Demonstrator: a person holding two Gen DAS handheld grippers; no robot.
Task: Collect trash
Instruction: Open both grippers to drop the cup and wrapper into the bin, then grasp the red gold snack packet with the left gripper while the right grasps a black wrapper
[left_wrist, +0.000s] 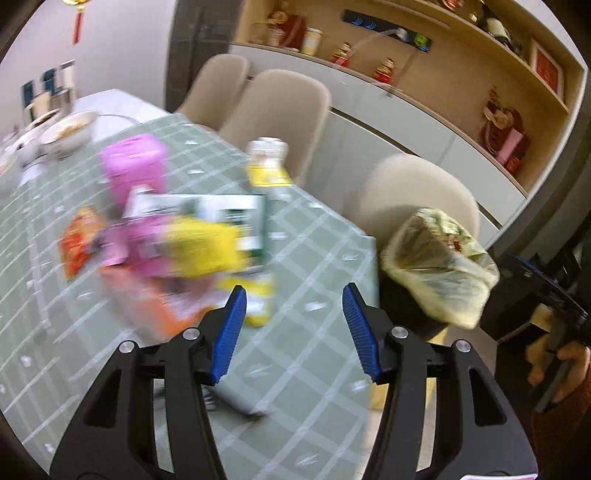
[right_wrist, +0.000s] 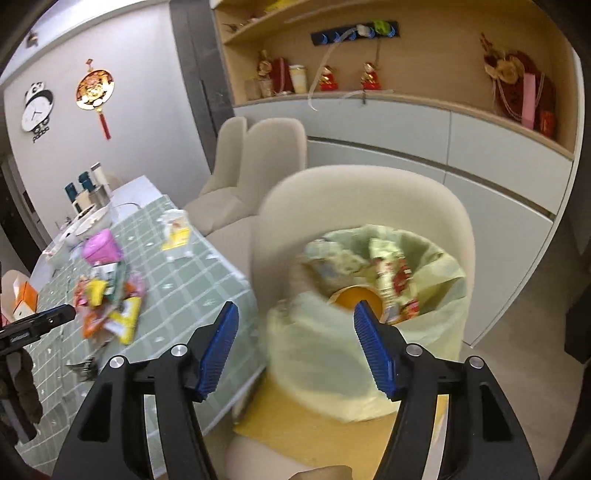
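Observation:
A blurred pile of bright wrappers (left_wrist: 177, 251) lies on the green checked tablecloth (left_wrist: 314, 350), with a green and white box (left_wrist: 229, 214) on top. Behind it stand a pink box (left_wrist: 135, 166) and a yellow-labelled bottle (left_wrist: 267, 166). My left gripper (left_wrist: 293, 325) hovers open over the cloth just right of the pile, with nothing between its blue pads. My right gripper (right_wrist: 295, 332) is open and empty above the near rim of the trash bin (right_wrist: 369, 325). The bin has a pale yellow bag and holds wrappers (right_wrist: 391, 280) and an orange cup (right_wrist: 354, 299). The pile (right_wrist: 107, 299) lies off to its left.
The bin (left_wrist: 439, 266) stands on a beige chair (right_wrist: 362, 199) beside the table's corner; two more chairs (left_wrist: 280, 107) line the far side. Bowls (left_wrist: 66, 133) sit at the far end of the table. An orange tissue box (right_wrist: 22, 295) is at the left. A hand (left_wrist: 554, 362) holds the right gripper.

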